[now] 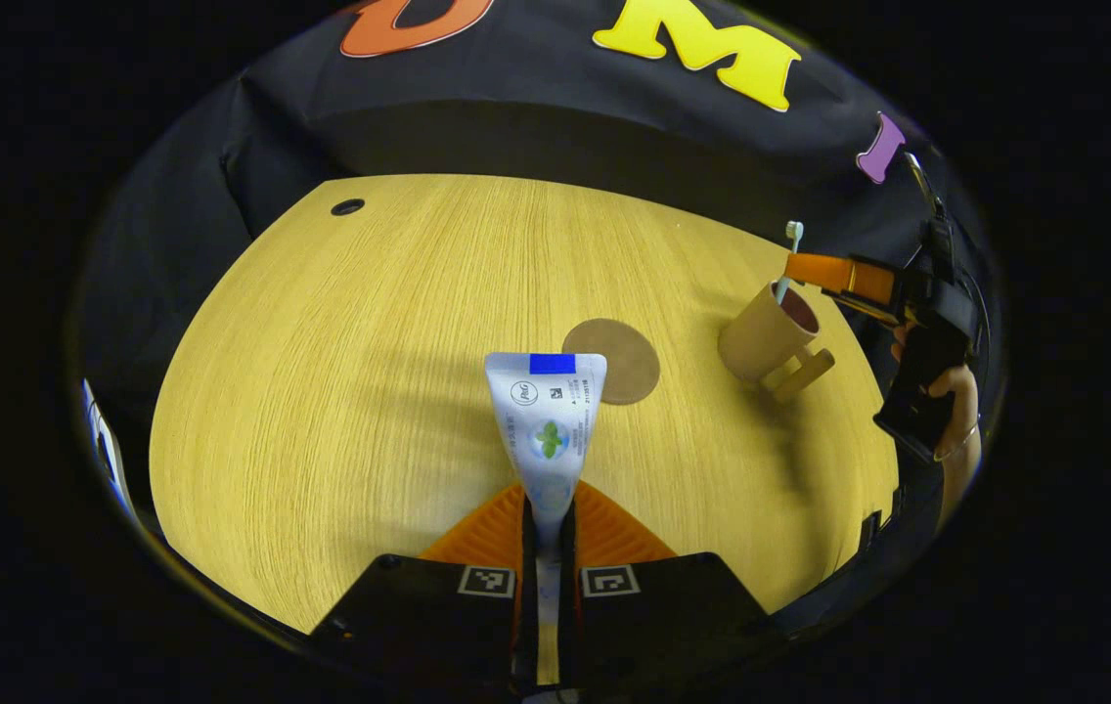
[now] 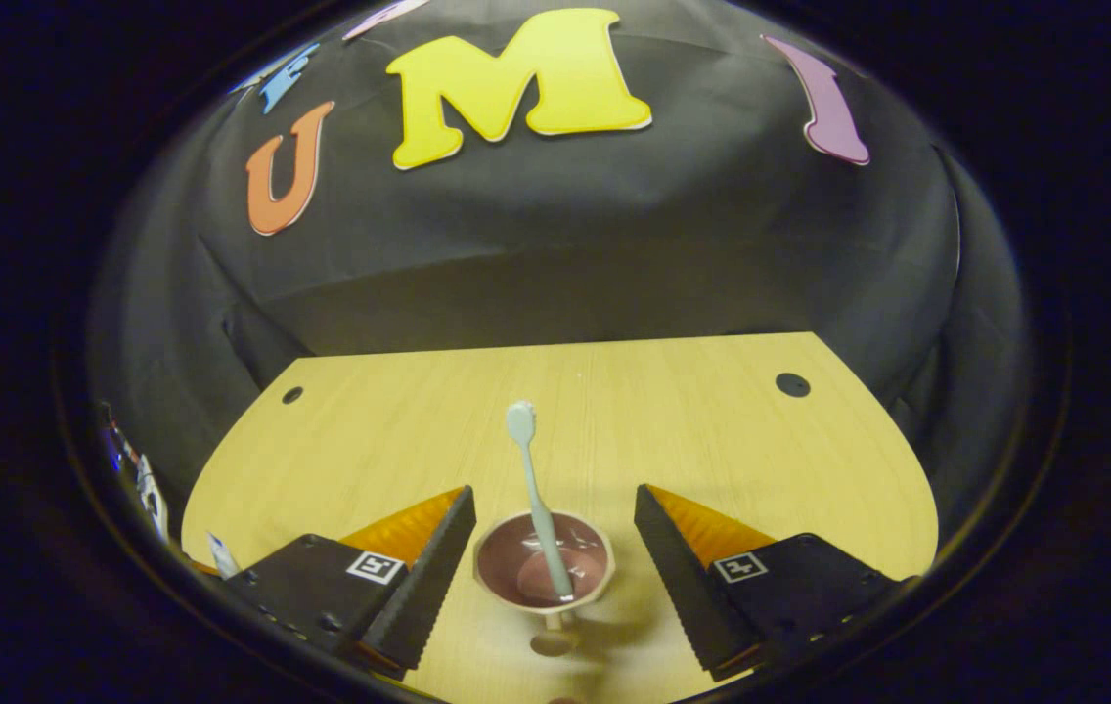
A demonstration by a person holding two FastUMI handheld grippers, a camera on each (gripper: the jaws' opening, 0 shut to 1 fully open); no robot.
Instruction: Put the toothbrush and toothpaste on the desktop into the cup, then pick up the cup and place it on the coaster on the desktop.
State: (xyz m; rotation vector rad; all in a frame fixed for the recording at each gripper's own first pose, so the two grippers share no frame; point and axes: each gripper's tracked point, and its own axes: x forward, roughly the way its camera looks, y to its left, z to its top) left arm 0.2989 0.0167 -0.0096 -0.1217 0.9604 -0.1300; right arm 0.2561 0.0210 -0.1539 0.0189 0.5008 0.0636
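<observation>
The left gripper [image 1: 548, 533] is clamping the white toothpaste tube [image 1: 548, 420] at lower centre, ready for the tan handled cup [image 2: 544, 567], where the pale toothbrush [image 2: 536, 499] is leaning between the right gripper's [image 2: 555, 557] spread fingers, beside the round brown coaster [image 1: 612, 360].

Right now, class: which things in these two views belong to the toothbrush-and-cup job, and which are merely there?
Part of the job:
toothpaste tube, clamped in the left gripper
toothbrush, standing in the cup
round coaster
right gripper, open around the cup

Merely there:
wooden desktop
desktop's cable holes
</observation>
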